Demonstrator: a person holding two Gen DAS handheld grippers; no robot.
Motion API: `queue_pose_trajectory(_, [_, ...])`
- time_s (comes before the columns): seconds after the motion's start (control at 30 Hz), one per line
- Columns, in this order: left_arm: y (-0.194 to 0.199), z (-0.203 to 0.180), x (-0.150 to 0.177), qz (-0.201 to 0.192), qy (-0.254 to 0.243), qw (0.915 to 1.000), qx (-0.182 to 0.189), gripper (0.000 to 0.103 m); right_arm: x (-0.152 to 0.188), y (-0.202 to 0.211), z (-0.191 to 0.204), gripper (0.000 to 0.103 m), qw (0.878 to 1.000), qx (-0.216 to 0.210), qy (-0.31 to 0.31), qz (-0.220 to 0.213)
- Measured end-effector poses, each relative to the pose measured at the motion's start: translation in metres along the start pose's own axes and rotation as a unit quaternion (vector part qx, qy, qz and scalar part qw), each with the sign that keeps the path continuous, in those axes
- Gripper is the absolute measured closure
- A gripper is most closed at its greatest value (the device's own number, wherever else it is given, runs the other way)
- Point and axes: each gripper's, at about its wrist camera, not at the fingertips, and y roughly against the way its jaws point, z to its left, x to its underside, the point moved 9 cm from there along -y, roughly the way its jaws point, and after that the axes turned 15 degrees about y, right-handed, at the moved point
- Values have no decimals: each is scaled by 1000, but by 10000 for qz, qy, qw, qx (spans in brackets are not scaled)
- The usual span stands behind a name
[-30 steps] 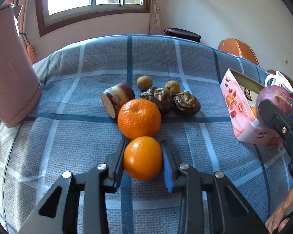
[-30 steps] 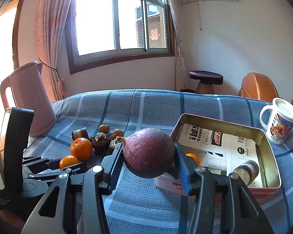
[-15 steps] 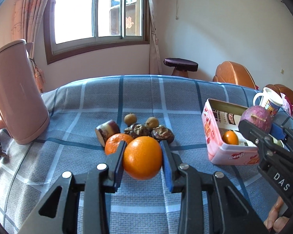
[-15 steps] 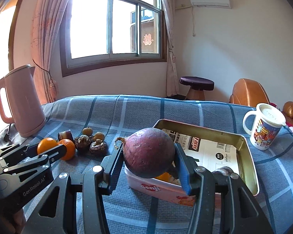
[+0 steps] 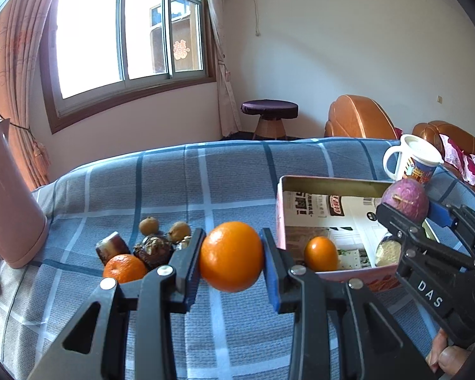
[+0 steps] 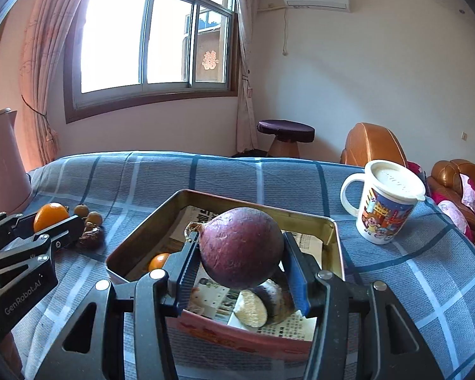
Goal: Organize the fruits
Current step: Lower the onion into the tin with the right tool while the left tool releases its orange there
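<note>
My left gripper [image 5: 231,258] is shut on an orange [image 5: 230,256], held in the air left of the pink tin box [image 5: 329,277]. My right gripper [image 6: 241,255] is shut on a round purple fruit [image 6: 240,247], hanging over the tin box [image 6: 133,247]. Inside the tin lie a small orange [image 5: 320,252] and a cut purple piece [image 6: 262,302]. On the cloth at left stay another orange [image 5: 123,269], a cut purple piece [image 5: 110,247], dark shrivelled fruits [image 5: 153,247] and two small brown fruits [image 5: 148,225]. The right gripper [image 5: 410,213] shows in the left wrist view too.
A pink kettle [image 5: 6,196] stands at the left edge of the blue checked tablecloth [image 5: 231,177]. A lidded white printed mug [image 6: 384,202] stands right of the tin. Brown armchairs [image 5: 357,117] and a stool [image 5: 269,117] are behind the table.
Both grippers moved right with their fruit. The left one lifted the orange off the cloth toward the tin; the right one came from beside the tin to over it.
</note>
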Motion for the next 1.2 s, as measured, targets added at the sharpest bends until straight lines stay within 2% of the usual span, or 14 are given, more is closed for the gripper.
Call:
queue_pose_trajectory(0.37, [-25,-54,6,120,-400,9990,130,67,16,-21,-39,51,9990,175,-73,396])
queue_pose_trajectory(0.6, [-44,-70,14,320,-533,9980,83,67,21,-35,-43,51,9983,-48,-51,581])
queue_pose_trajectory(0.77, [-55,-76,16,414,-539,9977,28,67,25,-46,-40,51,9960,-465,-190,735])
queue_pose_trajectory(1.2, [-68,-84,15,547,-563,9969,-4,67,25,-54,-32,50,9940,-647,-175,861])
